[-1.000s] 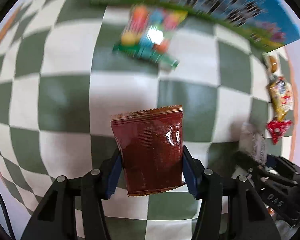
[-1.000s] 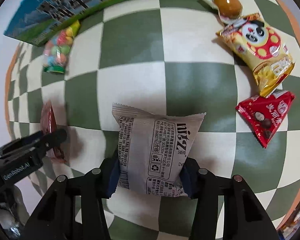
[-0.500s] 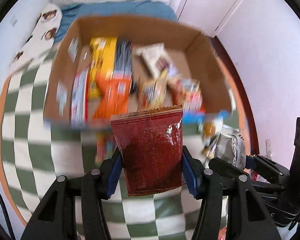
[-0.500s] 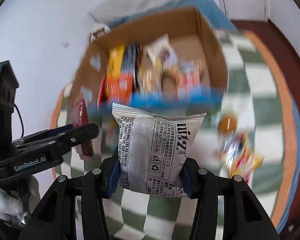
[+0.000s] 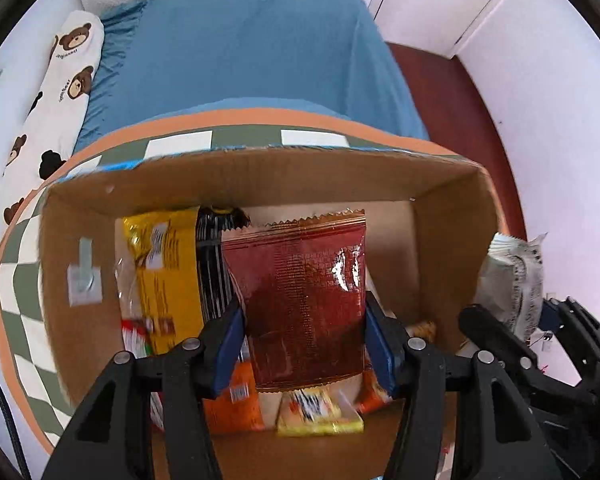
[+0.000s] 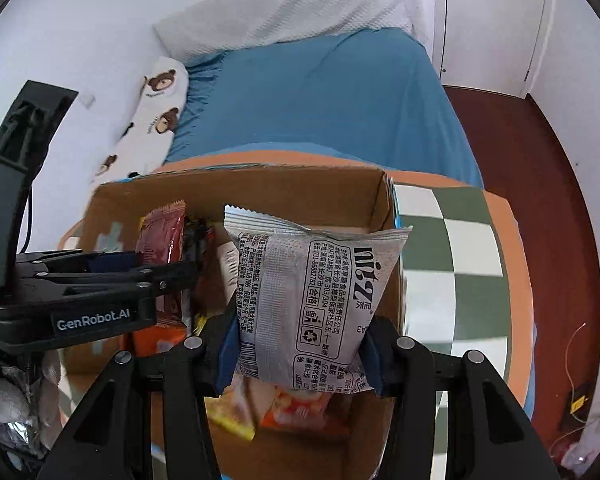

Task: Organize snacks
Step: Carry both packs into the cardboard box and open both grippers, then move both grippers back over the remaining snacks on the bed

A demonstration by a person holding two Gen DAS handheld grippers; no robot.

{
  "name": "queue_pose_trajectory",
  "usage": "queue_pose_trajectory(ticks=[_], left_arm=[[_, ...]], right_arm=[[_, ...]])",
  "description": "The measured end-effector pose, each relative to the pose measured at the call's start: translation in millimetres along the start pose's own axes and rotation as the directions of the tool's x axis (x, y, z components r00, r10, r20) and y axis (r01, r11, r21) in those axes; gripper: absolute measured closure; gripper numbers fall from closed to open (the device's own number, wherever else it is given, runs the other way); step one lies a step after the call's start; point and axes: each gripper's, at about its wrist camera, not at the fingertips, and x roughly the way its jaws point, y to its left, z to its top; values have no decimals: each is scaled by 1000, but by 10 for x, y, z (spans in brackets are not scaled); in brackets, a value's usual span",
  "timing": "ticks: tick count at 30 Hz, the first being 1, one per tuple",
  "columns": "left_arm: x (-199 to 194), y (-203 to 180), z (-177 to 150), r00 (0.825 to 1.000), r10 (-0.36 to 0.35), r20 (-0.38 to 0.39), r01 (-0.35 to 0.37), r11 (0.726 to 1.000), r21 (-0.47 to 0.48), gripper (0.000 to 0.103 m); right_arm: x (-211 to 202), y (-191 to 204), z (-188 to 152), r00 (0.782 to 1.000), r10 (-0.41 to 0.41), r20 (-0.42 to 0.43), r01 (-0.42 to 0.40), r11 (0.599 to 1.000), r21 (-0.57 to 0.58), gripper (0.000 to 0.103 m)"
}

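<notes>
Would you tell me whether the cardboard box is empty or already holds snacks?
Holds snacks: the box shows a yellow bag and orange packets inside.

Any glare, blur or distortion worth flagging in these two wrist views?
Left wrist: glare patch on the red packet, motion blur on the yellow snack low in the cardboard box, fisheye bending of its rim. Right wrist: silver packet sharp, snacks beneath it blurred.

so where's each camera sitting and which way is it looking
left wrist: on the left gripper, looking down into the brown cardboard box; its fingers clamp a dark red foil packet.
right wrist: on the right gripper, facing the same box; its fingers clamp a silver printed packet.
shared: box, blue bed, and each shows the other gripper.
</notes>
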Motion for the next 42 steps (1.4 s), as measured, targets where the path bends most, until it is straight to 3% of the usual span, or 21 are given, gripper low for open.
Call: queue_pose_trajectory(ticks=[4,5,6,7,10,11,20,24,27,38,42], left_arm=[[278,67,105,998,17,-62,-18,1000,-20,47],[338,89,121,997,14,-80,-17,999,-36,45],[397,125,134,996,10,-87,-14,999,-50,43],[426,130,135,996,12,-86,-16,999,-52,38],[477,136,124,997,18,-80,-22,998,-55,18],[478,140,123,997,25,-76,-30,998,-54,17],[344,176,-14,999,33,-35,-35,998,-60,15],[164,147,-129,996,83,36,-82,996,-42,15],[1,150,-258,993,82,80,-78,996,-52,15],[-710,28,-898,962,105,250,-102,994,-24,15],[-995,-44,-1183,944,110,311,-111,994,-14,15]], right_arm=[[315,-80,201,998,-17,-54,18,1000,8,48],[364,-91,183,997,-27,-69,28,1000,13,43],[409,-115,166,996,-46,-78,48,999,18,25],[454,-129,195,996,-41,-80,42,999,17,19],[504,-120,193,996,-46,-79,47,999,14,18],[499,-92,187,996,-55,-75,55,998,2,18],[430,-55,75,994,-89,-63,89,996,-1,18],[336,-29,-11,993,-101,-54,101,995,5,18],[224,10,-109,994,-104,-34,104,995,6,18],[-333,212,-564,994,-88,62,87,996,9,18],[-629,329,-728,989,-91,113,92,996,-4,18]])
